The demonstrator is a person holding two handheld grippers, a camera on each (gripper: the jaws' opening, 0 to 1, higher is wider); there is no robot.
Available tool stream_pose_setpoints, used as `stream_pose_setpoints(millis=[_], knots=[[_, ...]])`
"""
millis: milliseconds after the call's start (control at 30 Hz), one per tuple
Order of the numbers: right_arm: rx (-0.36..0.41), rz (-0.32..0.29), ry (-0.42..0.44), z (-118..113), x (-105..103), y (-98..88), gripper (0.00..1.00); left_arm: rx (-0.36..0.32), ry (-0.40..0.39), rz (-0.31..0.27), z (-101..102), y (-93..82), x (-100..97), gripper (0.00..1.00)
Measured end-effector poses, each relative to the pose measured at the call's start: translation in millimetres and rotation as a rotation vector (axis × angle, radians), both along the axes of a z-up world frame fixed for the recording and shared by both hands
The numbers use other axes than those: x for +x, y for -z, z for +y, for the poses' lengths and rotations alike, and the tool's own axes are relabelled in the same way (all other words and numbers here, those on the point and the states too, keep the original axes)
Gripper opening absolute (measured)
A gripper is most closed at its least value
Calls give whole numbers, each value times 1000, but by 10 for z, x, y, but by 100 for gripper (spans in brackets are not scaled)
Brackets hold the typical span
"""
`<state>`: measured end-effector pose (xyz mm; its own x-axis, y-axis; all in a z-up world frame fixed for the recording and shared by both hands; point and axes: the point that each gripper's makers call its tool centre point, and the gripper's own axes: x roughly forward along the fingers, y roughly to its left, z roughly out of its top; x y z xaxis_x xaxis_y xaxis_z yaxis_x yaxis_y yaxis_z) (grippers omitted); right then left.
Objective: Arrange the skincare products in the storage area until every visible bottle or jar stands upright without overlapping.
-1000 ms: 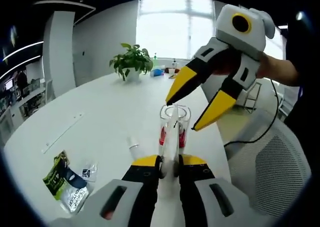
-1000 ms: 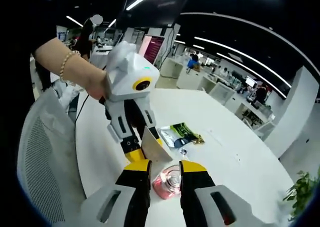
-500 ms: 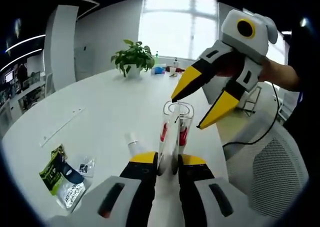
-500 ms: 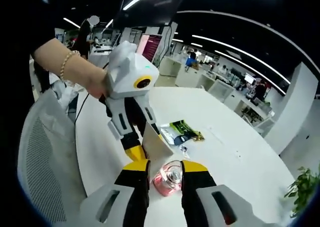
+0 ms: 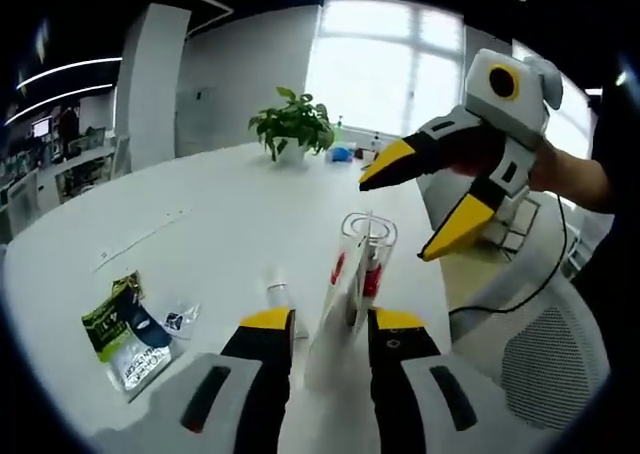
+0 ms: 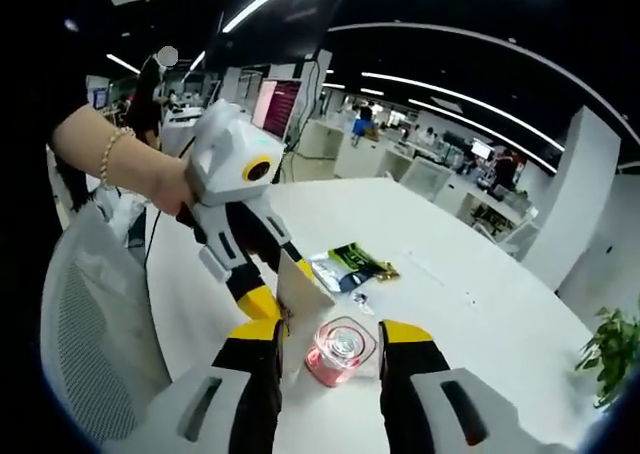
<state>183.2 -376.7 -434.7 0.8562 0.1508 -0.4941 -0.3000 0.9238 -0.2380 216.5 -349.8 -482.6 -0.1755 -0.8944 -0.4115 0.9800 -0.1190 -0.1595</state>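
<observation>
White tabletop [image 5: 210, 244] all around, and going left to right in the left gripper view there's a green and white packet [image 5: 125, 334] lying flat near the left edge, with a small clear sachet [image 5: 180, 320] just beside it. Next comes a small clear bottle [image 5: 277, 296] with a white cap, standing on the table close to the left gripper's [image 5: 330, 322] left jaw. That gripper's jaws sit a little apart, and between them rises a clear holder [image 5: 355, 269] with pink-red stuff inside. It stands upright, long axis vertical, open round rim pointing up. A flat clear panel [image 5: 330, 309] sits in the gap too; whether the jaws actually press on it is hard to tell. To the right, the right gripper [image 5: 430, 209] hangs above the holder with its yellow tips spread wide, holding nothing, a person's hand [image 5: 560, 169] behind it. A potted plant [image 5: 293, 124] sits far back on the table, and a mesh chair [image 5: 550, 359] is off to the right.

In the right gripper view, the chair [image 6: 85, 334] is on the left, then a wrist with a bracelet [image 6: 107, 154] gripping the left gripper [image 6: 262, 309], which points down at the panel [image 6: 300, 294]. The holder [image 6: 340, 352] is seen from above here, round rim facing up, sitting on the table [image 6: 470, 304] between the right gripper's [image 6: 330, 334] open jaws without touching them. The packet [image 6: 350, 264] lies further back.
</observation>
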Motion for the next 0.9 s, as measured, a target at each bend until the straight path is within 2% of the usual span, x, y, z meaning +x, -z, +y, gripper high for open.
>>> stream_pose_setpoints(millis=[233, 333, 400, 567, 700, 900], knots=[[93, 4, 69, 1, -128, 105, 38, -9, -90, 48, 281, 7, 77, 37], [118, 7, 115, -44, -179, 179, 46, -7, -114, 67, 386, 17, 65, 40], [132, 14, 133, -52, -235, 212, 49, -6, -137, 80, 480, 33, 127, 42], [158, 28, 166, -45, -366, 304, 51, 3, -199, 114, 709, 69, 127, 47], [170, 46, 179, -31, -476, 391, 52, 6, -241, 152, 869, 91, 53, 51], [194, 64, 204, 3, -637, 494, 53, 21, -302, 179, 1124, 209, 14, 60]])
